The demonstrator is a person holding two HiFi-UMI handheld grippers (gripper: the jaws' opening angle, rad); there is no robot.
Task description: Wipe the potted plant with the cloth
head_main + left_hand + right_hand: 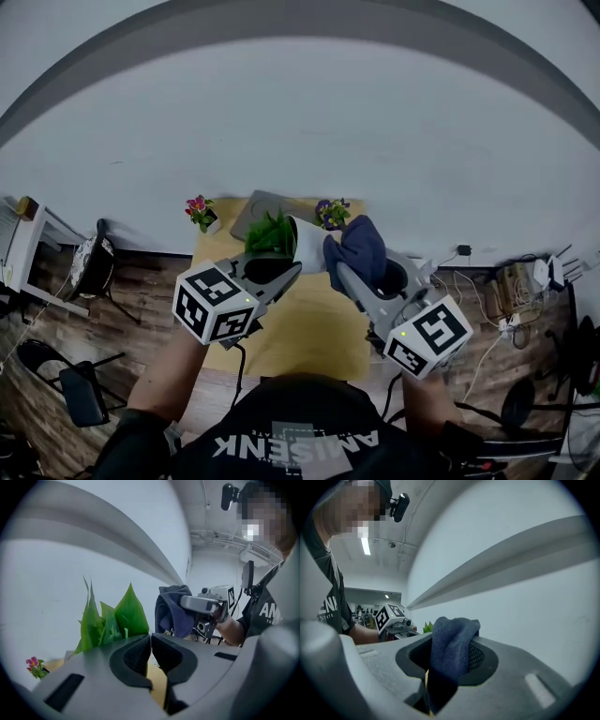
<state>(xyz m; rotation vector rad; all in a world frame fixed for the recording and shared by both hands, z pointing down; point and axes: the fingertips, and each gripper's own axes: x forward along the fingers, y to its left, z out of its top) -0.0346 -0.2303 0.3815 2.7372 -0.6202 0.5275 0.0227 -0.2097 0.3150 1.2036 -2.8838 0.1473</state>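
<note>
Holding the potted plant (298,242) up off the desk (309,342) with the left tongs (286,272), tipped nearly on its side, leaves to the left and white pot to the right. Probably tipped that way to turn the pot's wall and the leaves toward the other hand.

Keeping the left tongs all but shut, pads nearly meeting in the left gripper view, with green leaves standing just behind the left pad. Gripping something thin, by the look the pot's rim or a leaf base; cannot tell which, as the pads hide that spot.

Pinching the cloth (452,634) in the right tongs (345,269), clamped firmly on it, with a dark blue bunch standing out past the tips. Bunched so, most likely, to offer a soft pad for rubbing and keep the hard tips off the plant. Sitting just beside the pot's right side in the head view, close enough to touch, though contact itself unclear.

Working above the middle of the desk, well apart from a small pot of pink flowers (200,212) and a small pot of purple flowers (332,213) at the far edge, presumably to avoid knocking them.

Judged to be at the very start of the wipe, with no stroke along pot or leaves evident yet. Worth minding the thin left-hand grip: easy for a tilted pot to swing or slip under a sideways push.
</note>
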